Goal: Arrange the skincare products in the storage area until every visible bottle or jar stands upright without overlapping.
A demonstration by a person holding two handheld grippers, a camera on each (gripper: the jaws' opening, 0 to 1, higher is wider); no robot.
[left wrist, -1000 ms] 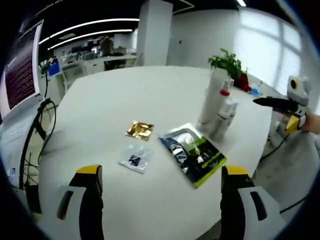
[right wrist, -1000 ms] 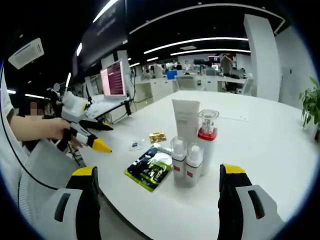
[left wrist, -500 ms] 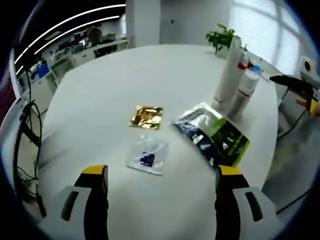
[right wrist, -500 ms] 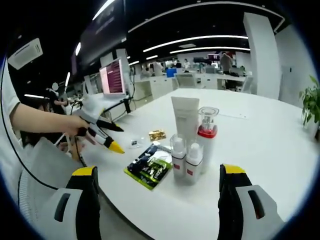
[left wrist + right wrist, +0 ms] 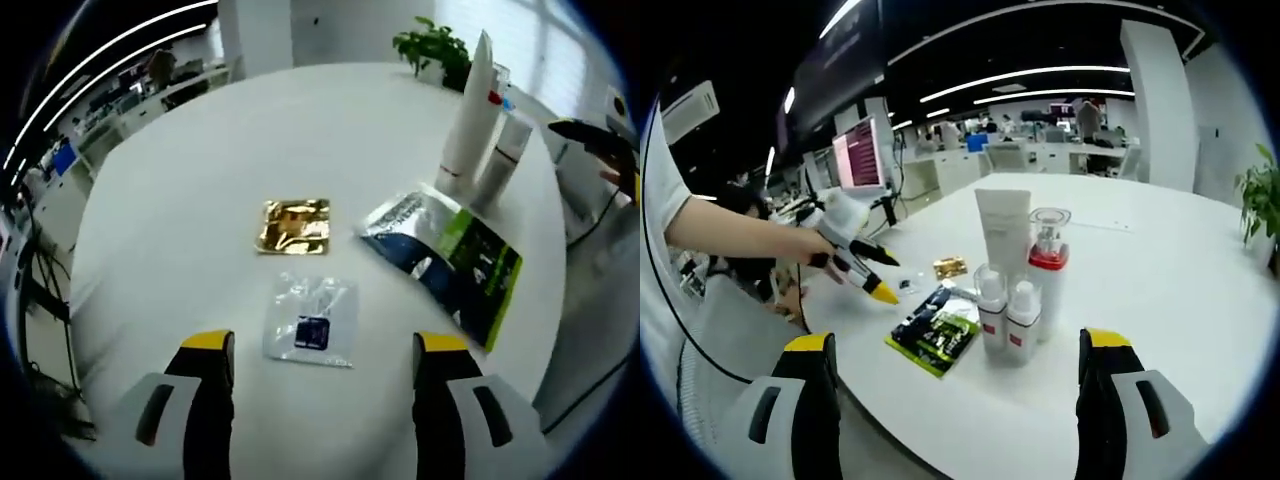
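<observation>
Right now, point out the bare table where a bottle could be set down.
Bare: the wide stretch of white table beyond the gold sachet, up to the plant. Crowded: around the clear sachet, green pouch and bottle cluster.

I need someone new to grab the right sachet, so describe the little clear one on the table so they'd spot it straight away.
Start at the big white round table and find the upright cluster of white bottles near its edge. Beside them lie three flat packets. The clear sachet lies nearest the left gripper, past the gold foil packet. It is the see-through one, with a small dark blue square inside, unlike the large green-and-black pouch.
</observation>
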